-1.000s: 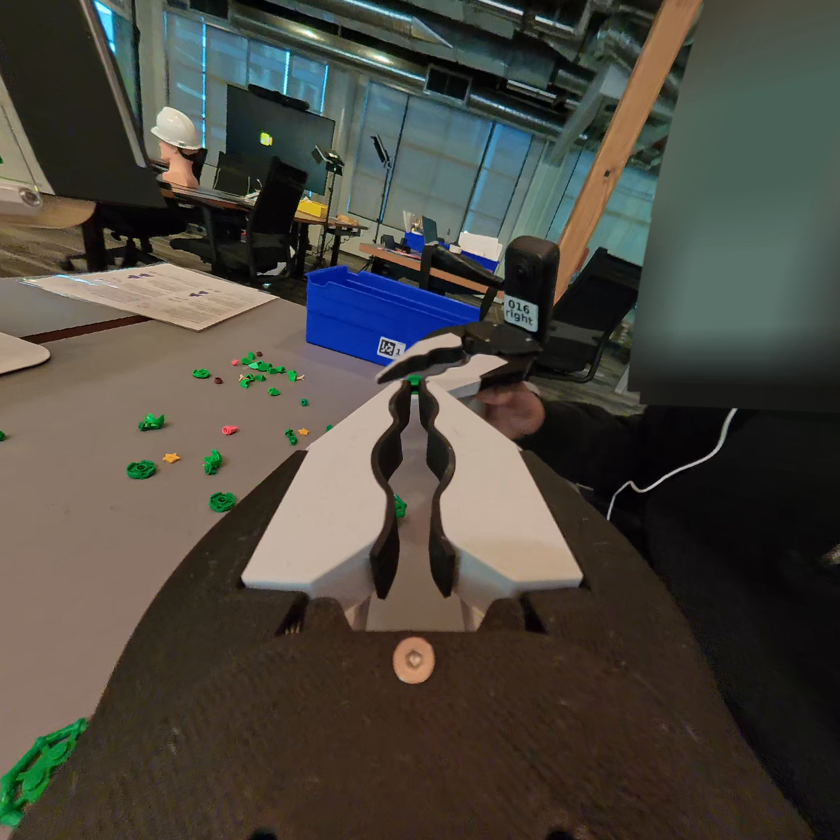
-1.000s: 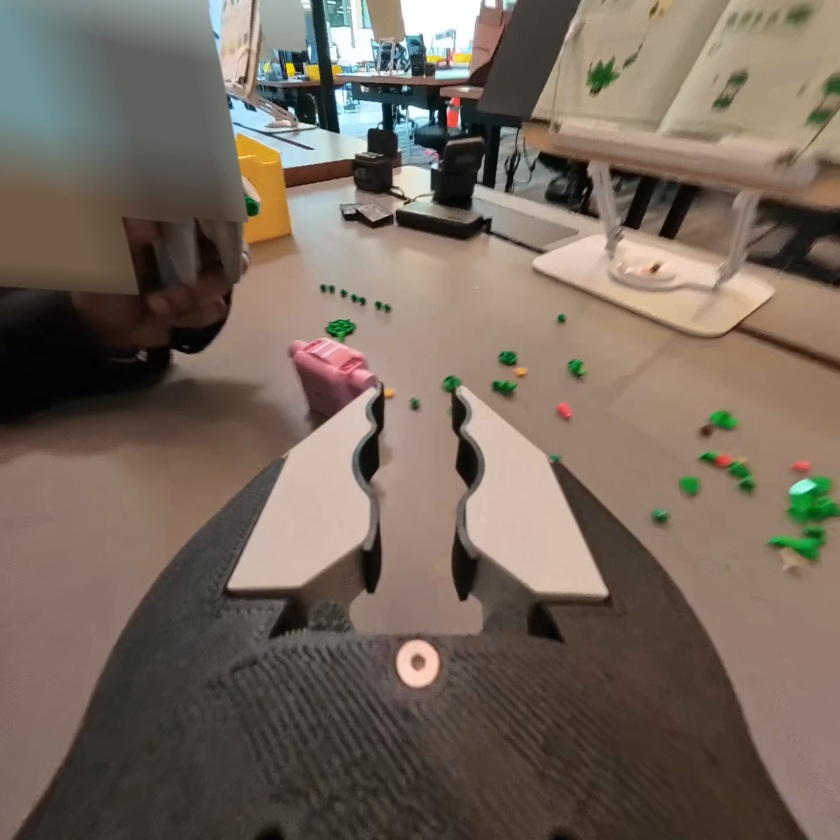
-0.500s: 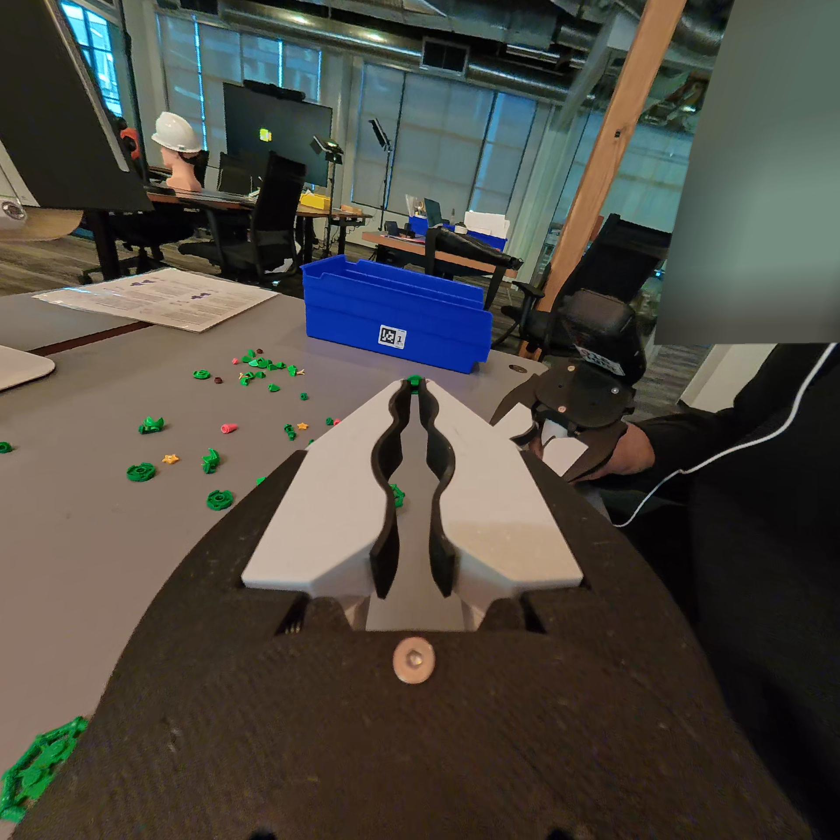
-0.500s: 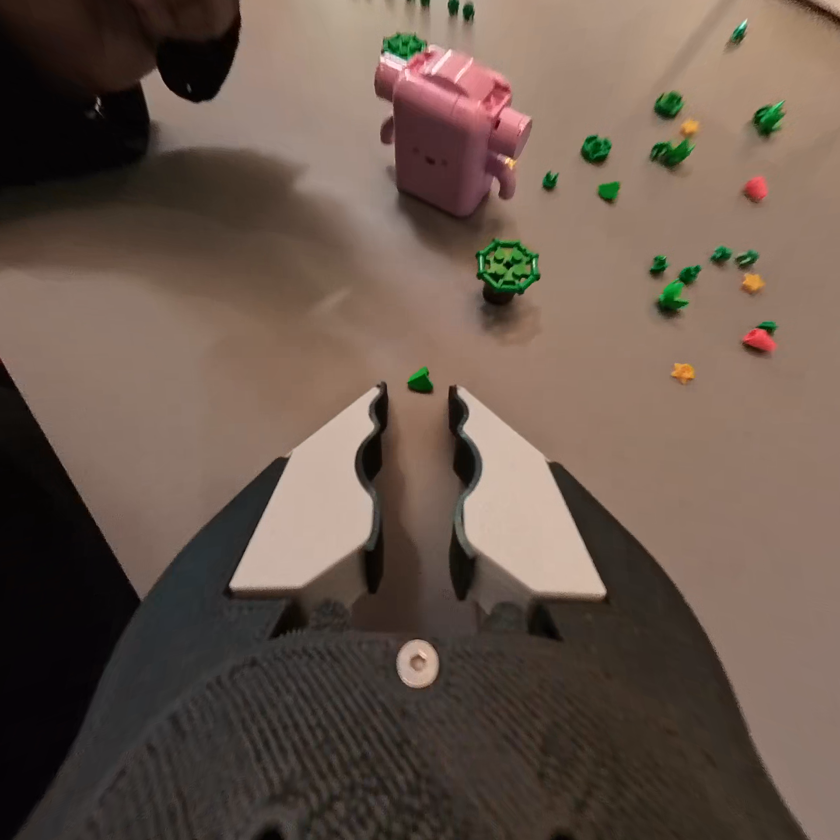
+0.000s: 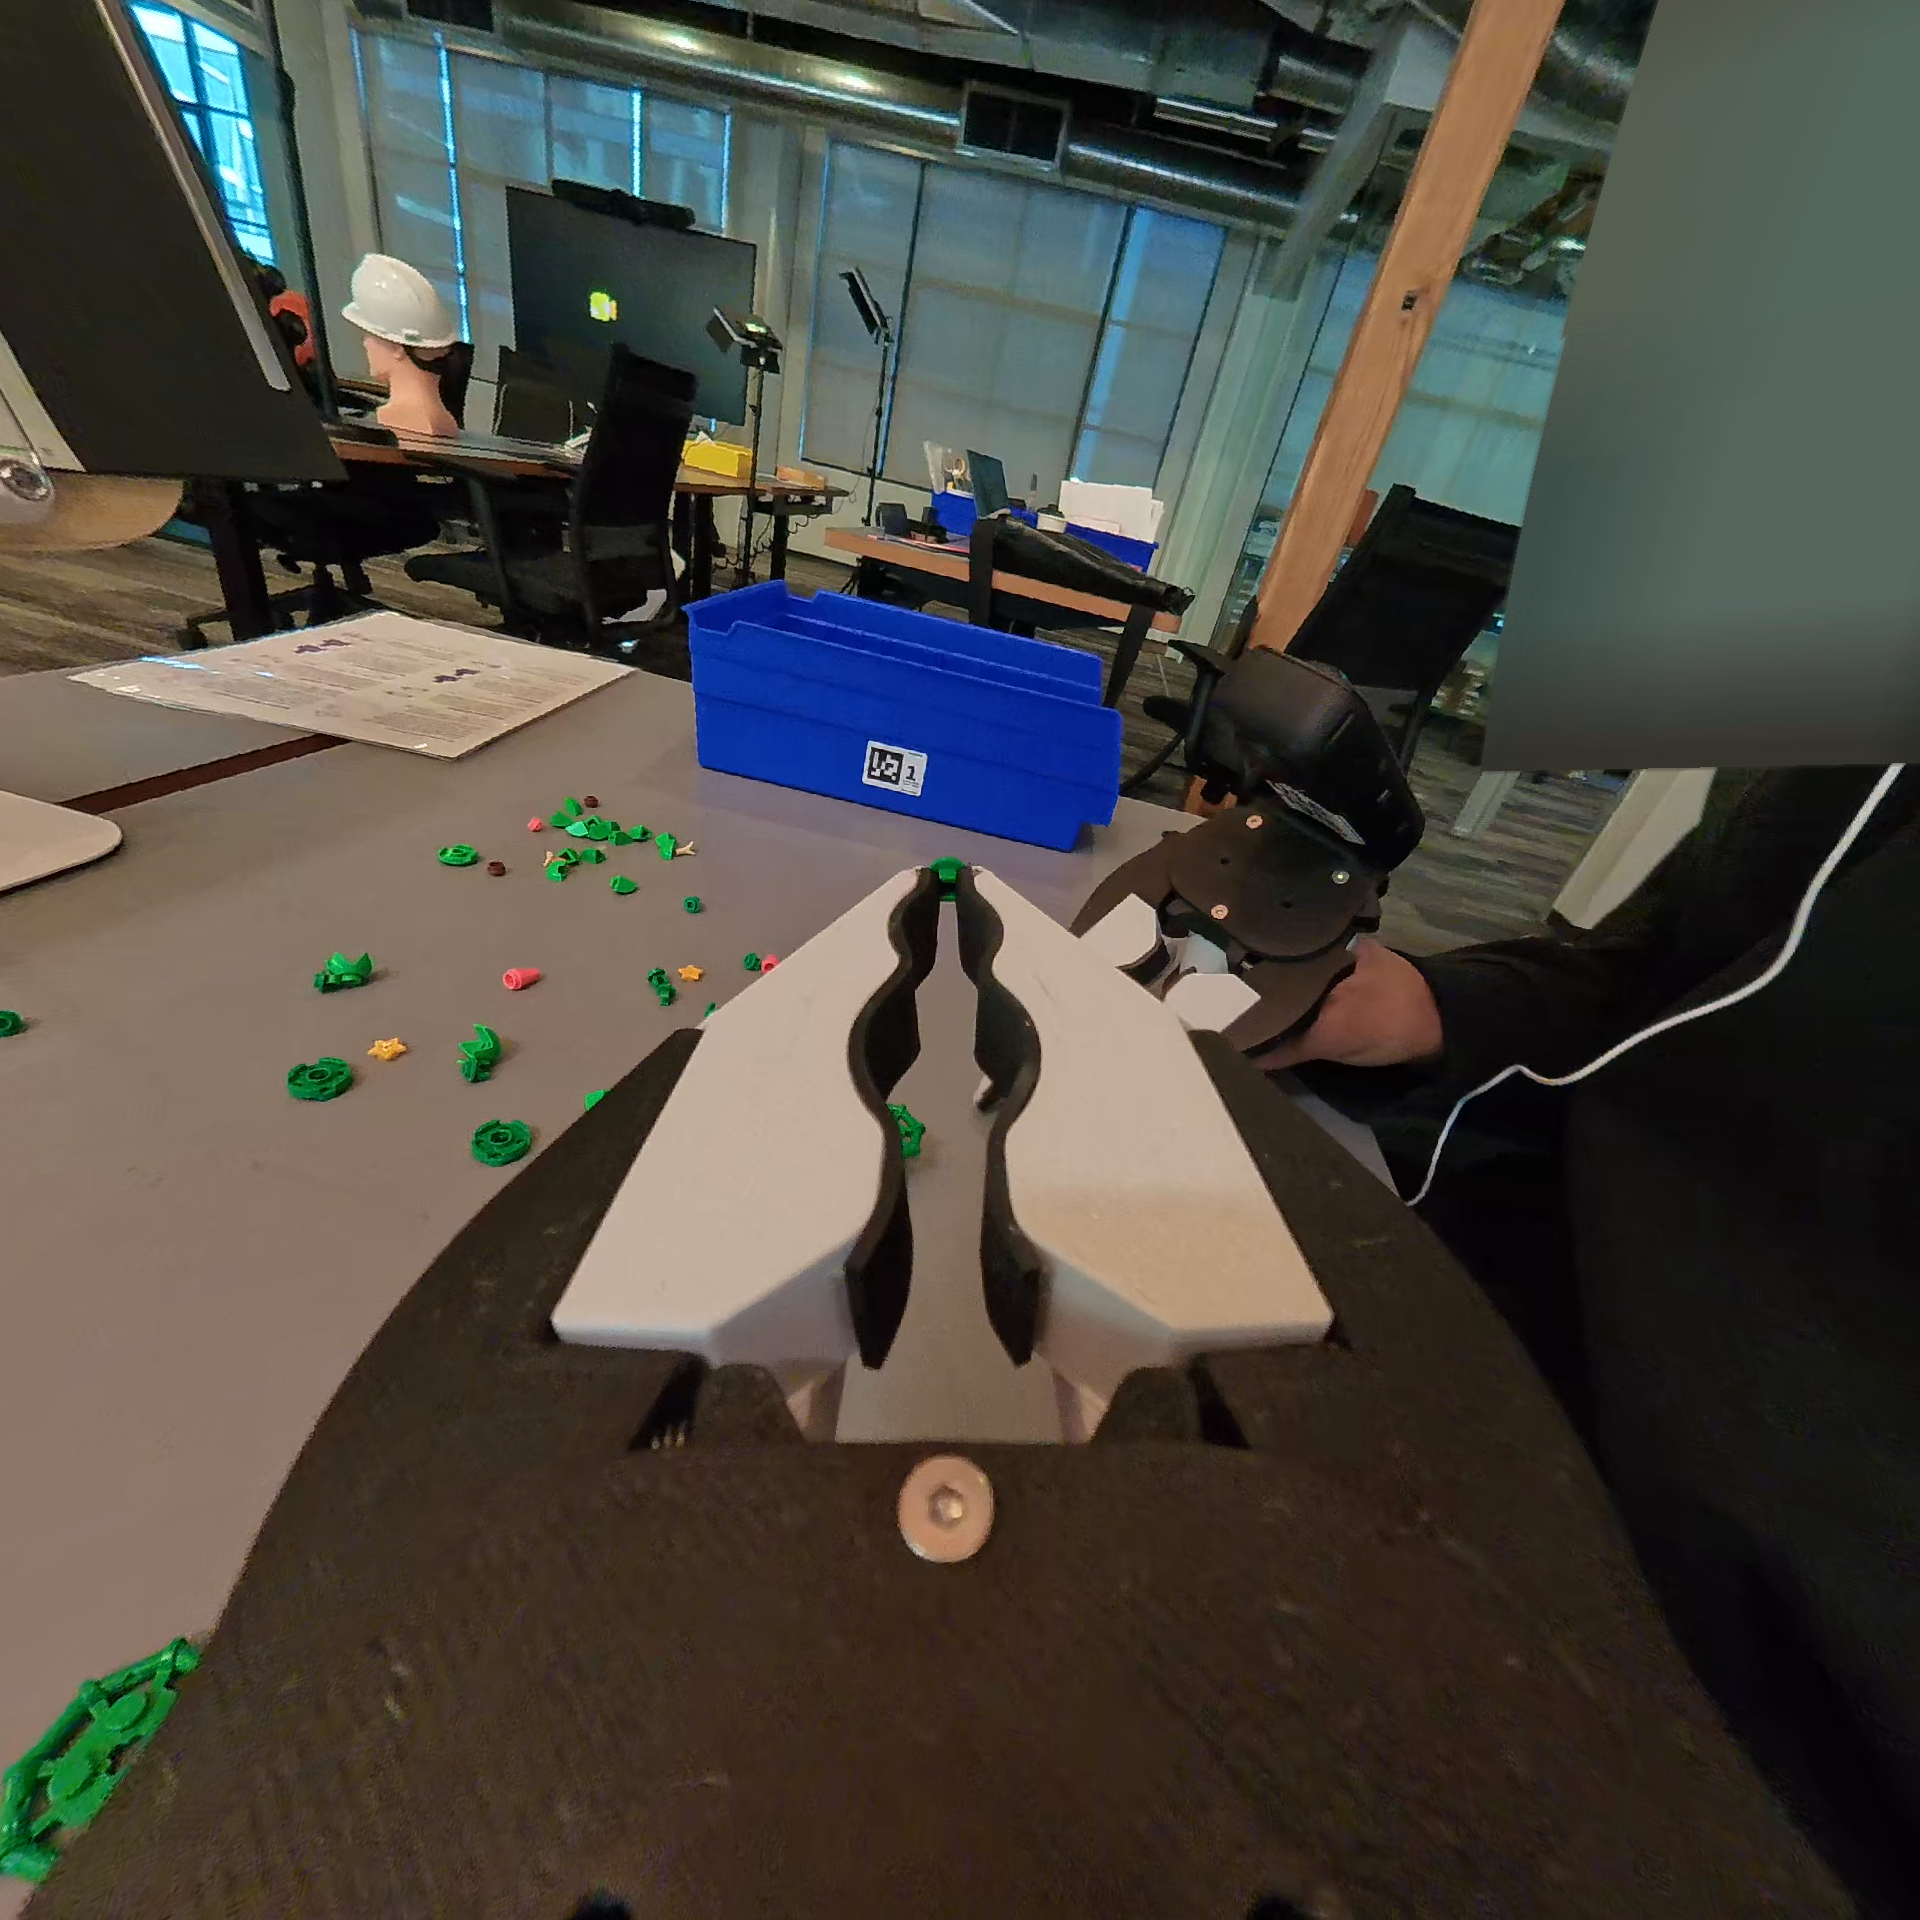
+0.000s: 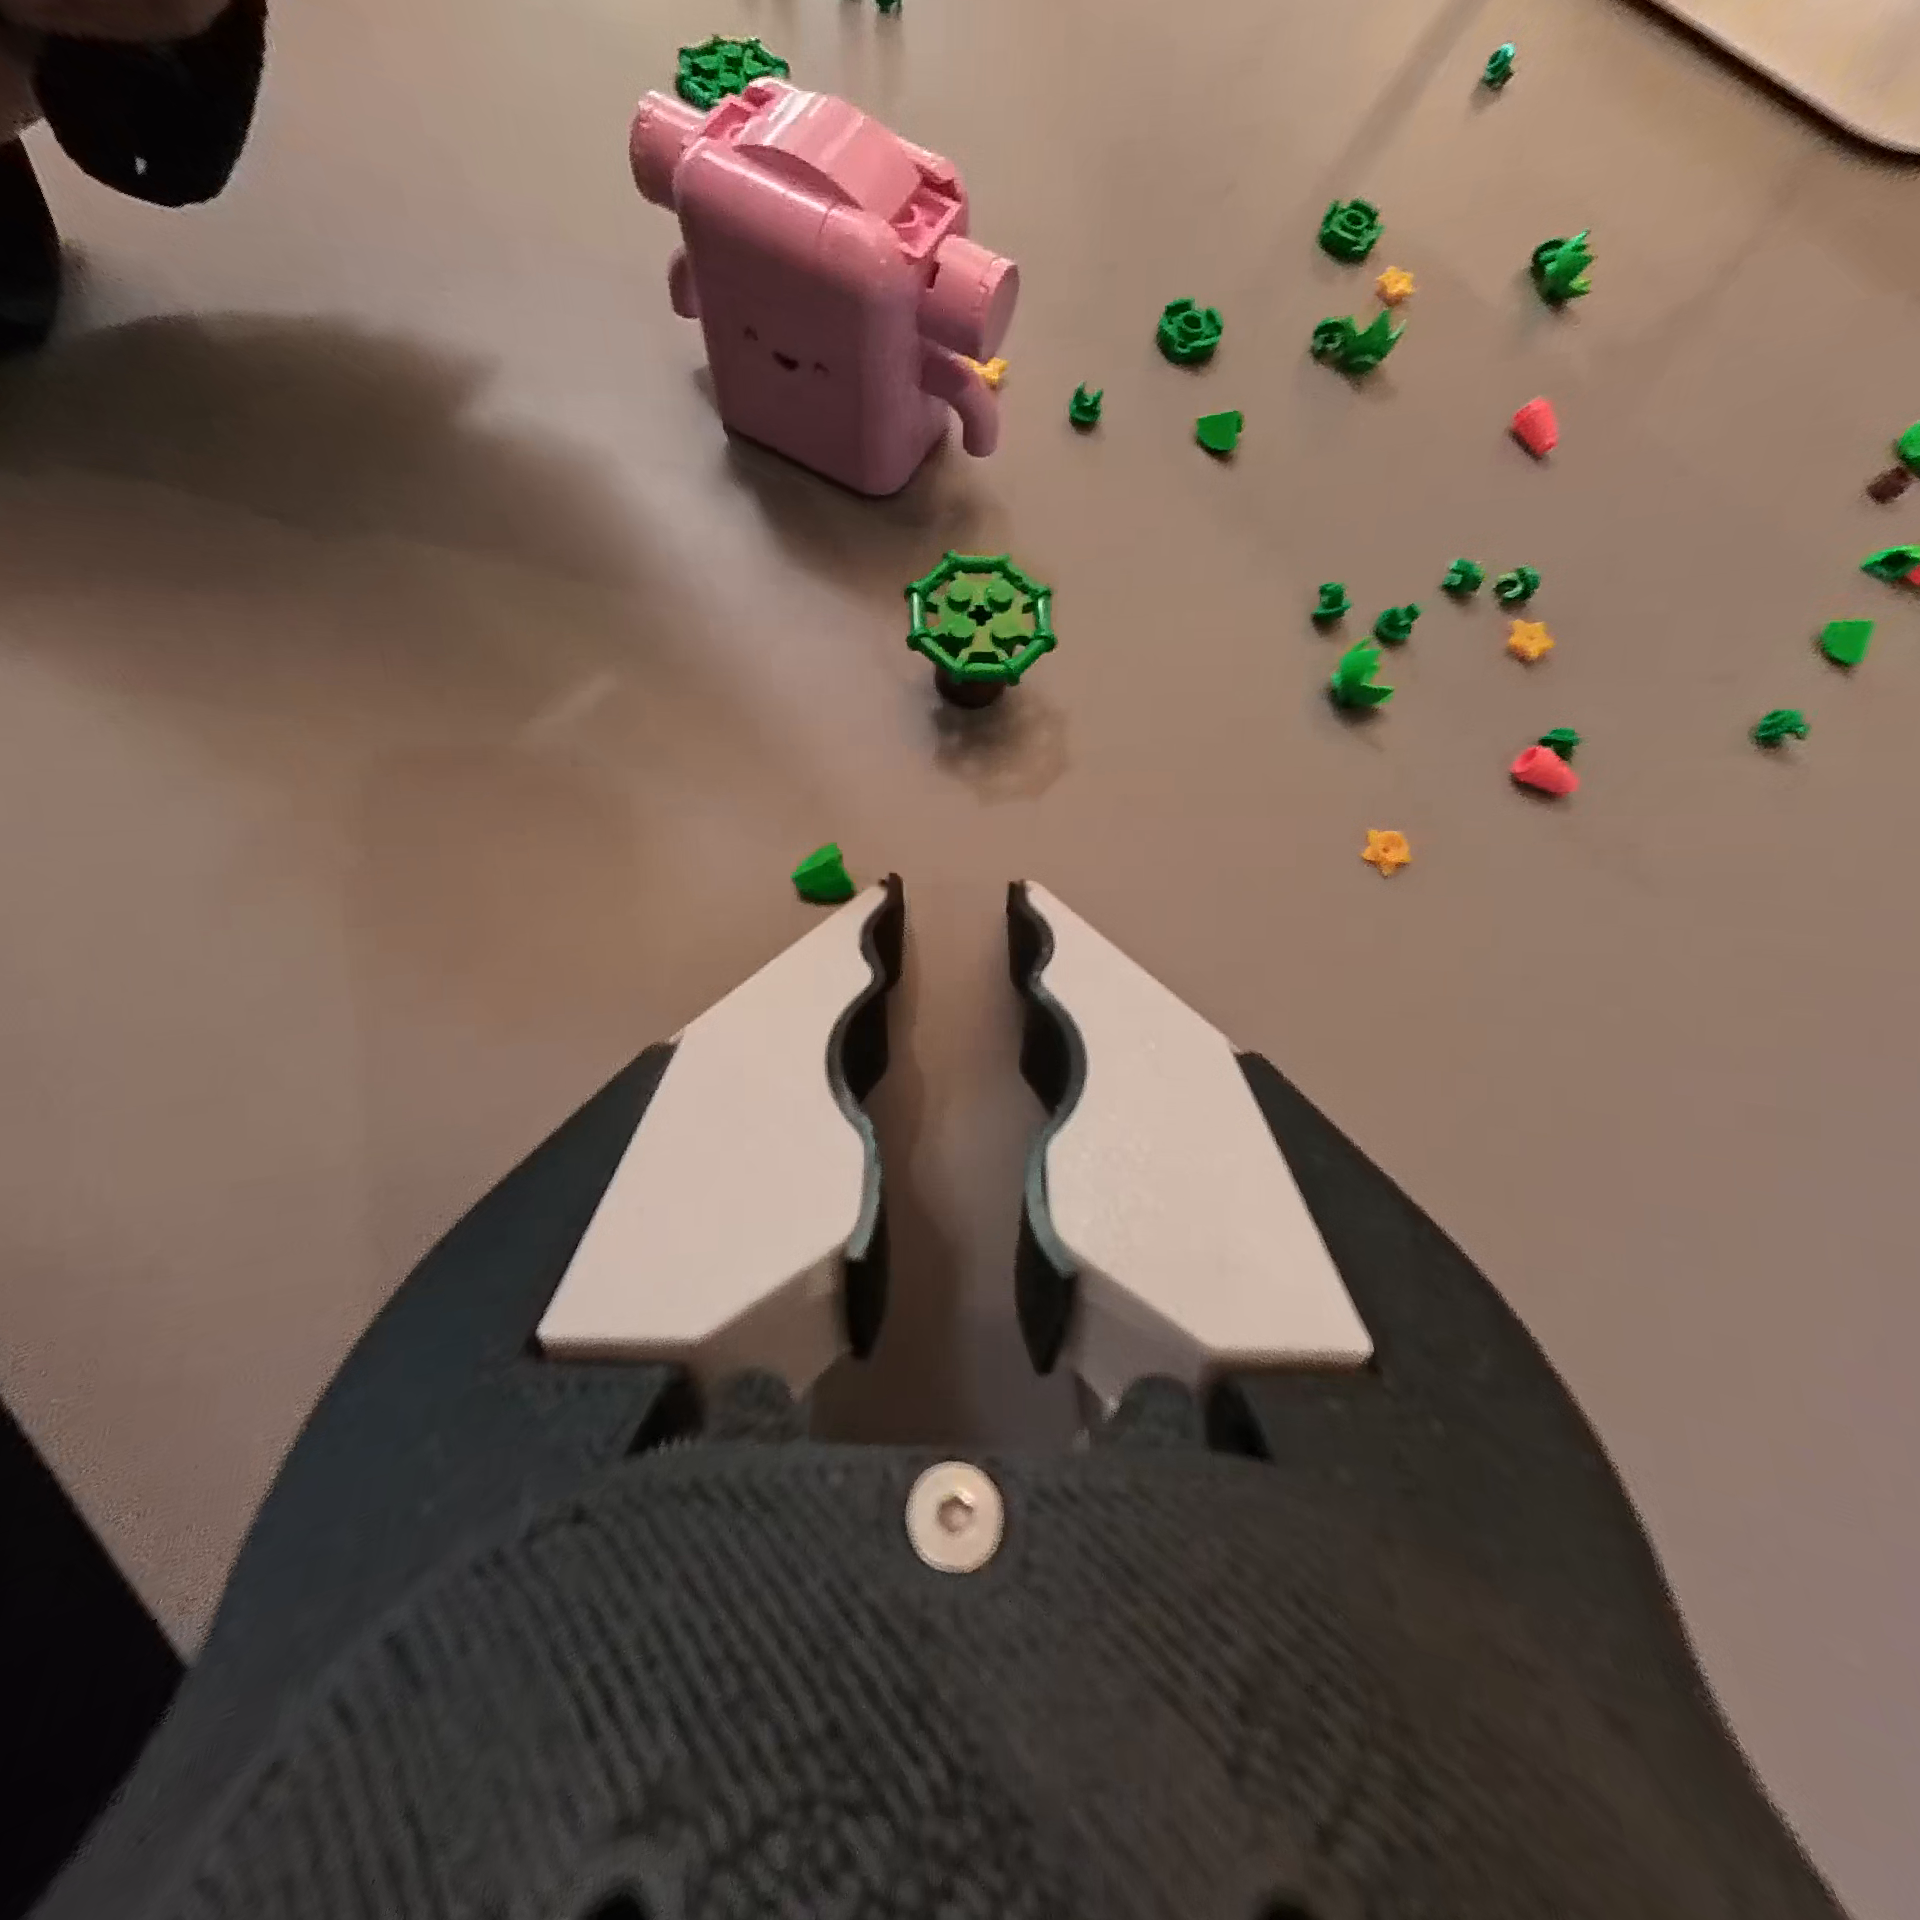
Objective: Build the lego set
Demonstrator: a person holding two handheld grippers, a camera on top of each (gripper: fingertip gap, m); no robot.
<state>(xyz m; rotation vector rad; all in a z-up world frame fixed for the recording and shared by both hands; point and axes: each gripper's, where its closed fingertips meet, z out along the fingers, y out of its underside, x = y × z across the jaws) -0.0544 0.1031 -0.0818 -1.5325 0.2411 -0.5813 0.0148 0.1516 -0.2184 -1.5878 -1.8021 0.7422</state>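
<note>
Left wrist view: the left gripper [image 5: 947, 881] was clenched on one small green stud piece [image 5: 945, 871], held above the grey table [image 5: 208, 1247] short of the blue plastic bin [image 5: 904, 717].

Right wrist view: the right gripper [image 6: 954, 885] hung released and empty; one small green wedge-shaped leaf [image 6: 823, 873] lay just left of its tips, nearer than the one green web-topped disc on a dark stem [image 6: 978, 627] and the one pink boxy figure [image 6: 821, 301]. To pick the leaf cleanly, it should probably shift left and straddle it before closing.

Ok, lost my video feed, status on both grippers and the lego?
Left gripper shut on small green piece. Right gripper open, low over table, green leaf piece beside its tip. Pink lego build upright ahead; nothing blocking.
</note>
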